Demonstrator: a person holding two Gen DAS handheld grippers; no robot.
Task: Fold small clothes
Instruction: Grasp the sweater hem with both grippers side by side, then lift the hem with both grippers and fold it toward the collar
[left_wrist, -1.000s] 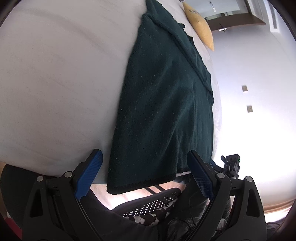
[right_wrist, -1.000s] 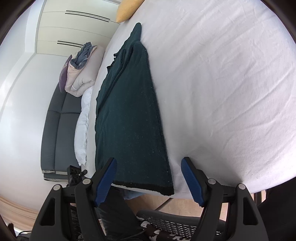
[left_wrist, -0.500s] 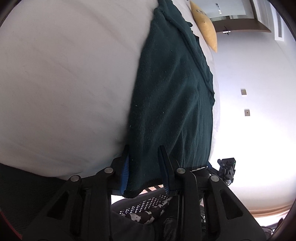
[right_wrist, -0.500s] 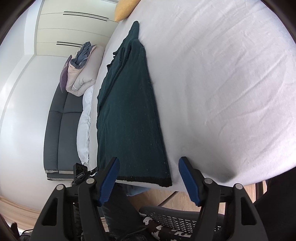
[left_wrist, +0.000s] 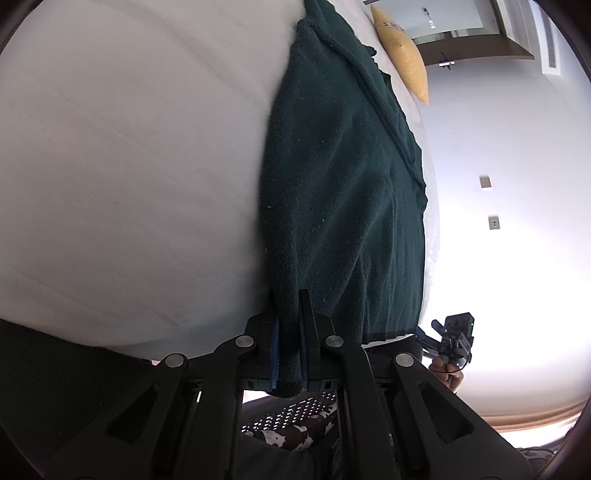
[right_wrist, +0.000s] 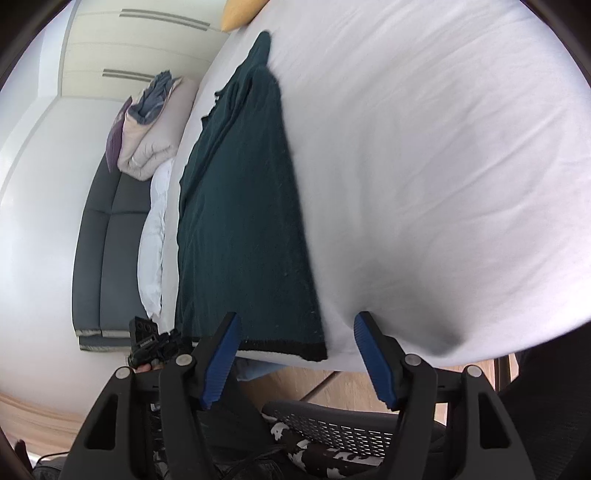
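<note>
A dark green knitted garment (left_wrist: 343, 192) lies lengthwise on the white bed sheet (left_wrist: 129, 166), its hem at the near edge of the bed. My left gripper (left_wrist: 288, 299) is shut on the hem's left corner, and the cloth is bunched between the blue pads. In the right wrist view the same garment (right_wrist: 243, 206) runs away from me. My right gripper (right_wrist: 297, 317) straddles the hem's right corner. Its jaws are closing, but the pads stand clear of the cloth on both sides.
A yellow pillow (left_wrist: 402, 55) lies at the far end of the bed. A grey sofa (right_wrist: 107, 251) with a folded duvet (right_wrist: 155, 129) stands to the left. A mesh chair seat (right_wrist: 332, 435) and a person's patterned trousers sit below the grippers.
My left gripper went from wide open to shut on the hem's left corner, lifting a fold of cloth. The right gripper's fingers narrowed slightly around the right corner.
</note>
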